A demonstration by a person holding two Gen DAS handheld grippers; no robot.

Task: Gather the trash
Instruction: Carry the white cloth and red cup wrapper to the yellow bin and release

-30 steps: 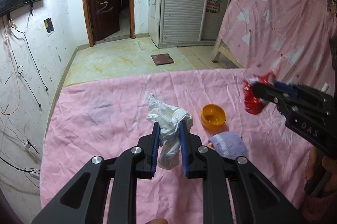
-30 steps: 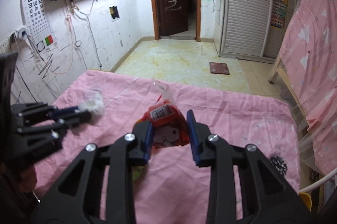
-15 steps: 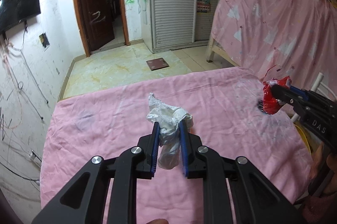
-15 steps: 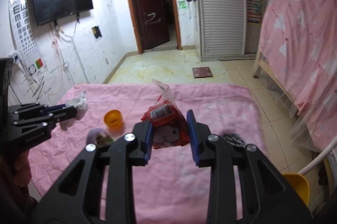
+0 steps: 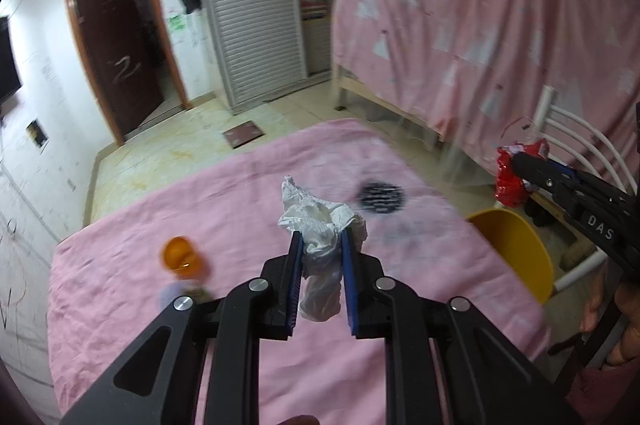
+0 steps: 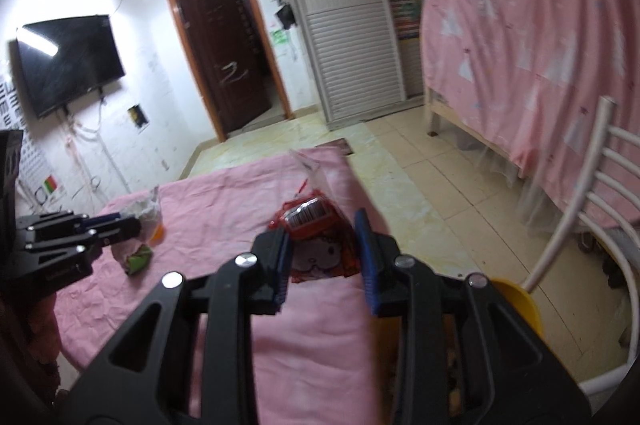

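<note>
Now we have our left gripper (image 5: 320, 245) clenched on a crumpled white tissue (image 5: 322, 225), pitched downward above the pink sheet (image 5: 240, 193) on the table. Our right gripper (image 6: 322, 237) is clamped on a red snack wrapper (image 6: 316, 225) printed with a cartoon cat, angled down past the table's right edge, above a yellow bin (image 5: 516, 249) that stands on the floor by a white chair (image 6: 580, 197). Left on the sheet are an orange cup (image 5: 182, 257) and, just beside it, a small green scrap (image 6: 139, 259). Beyond stand a dark door (image 6: 232, 57) and a pink curtain (image 5: 480, 25).
</note>
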